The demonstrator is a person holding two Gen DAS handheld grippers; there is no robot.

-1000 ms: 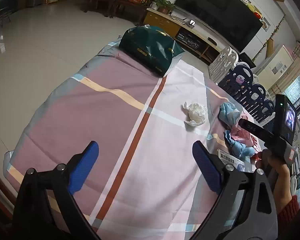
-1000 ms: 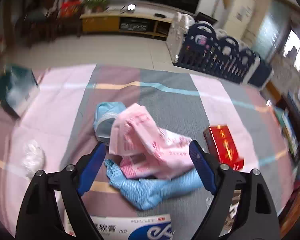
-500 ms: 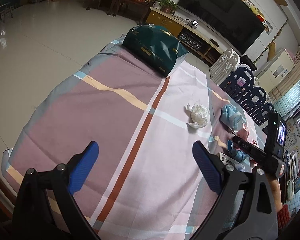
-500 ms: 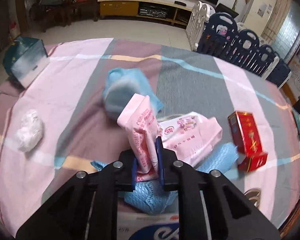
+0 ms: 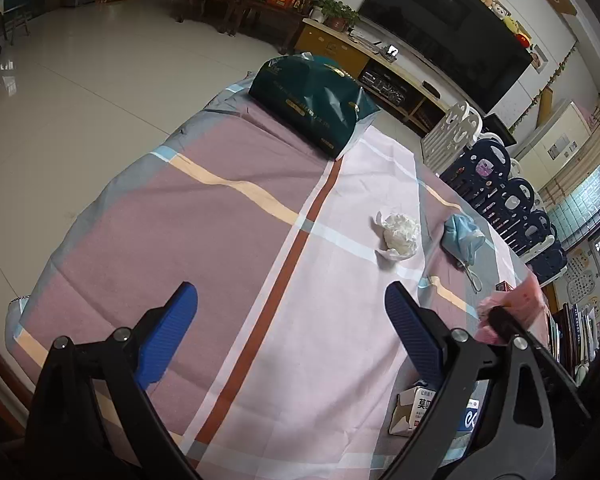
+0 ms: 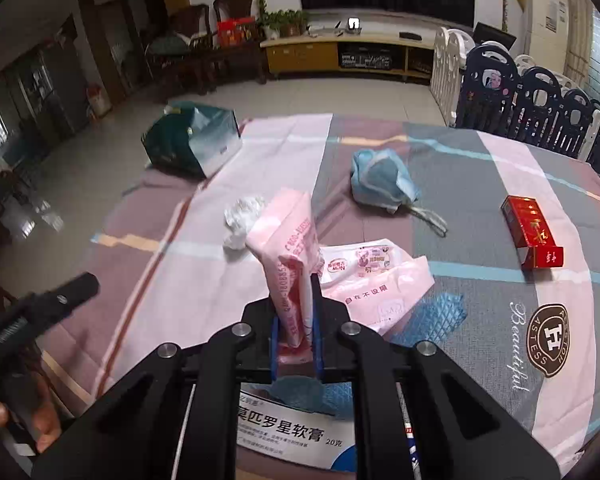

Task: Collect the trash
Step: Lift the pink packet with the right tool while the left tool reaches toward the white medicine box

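Right claw [image 6: 296, 320] pinching pink wrapper [image 6: 290, 248]; left claw [image 5: 290, 332] spread above bare tablecloth [image 5: 228, 240].

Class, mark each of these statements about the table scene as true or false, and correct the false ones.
1. The right gripper is shut on a pink wrapper. True.
2. The left gripper holds the crumpled white tissue. False: it is open and holds nothing; the tissue lies on the cloth.
3. The red box lies on the tablecloth. True.
4. The dark green bag sits at the near edge of the table. False: it sits at the far end.
5. The blue face mask is in a gripper. False: it lies on the cloth.
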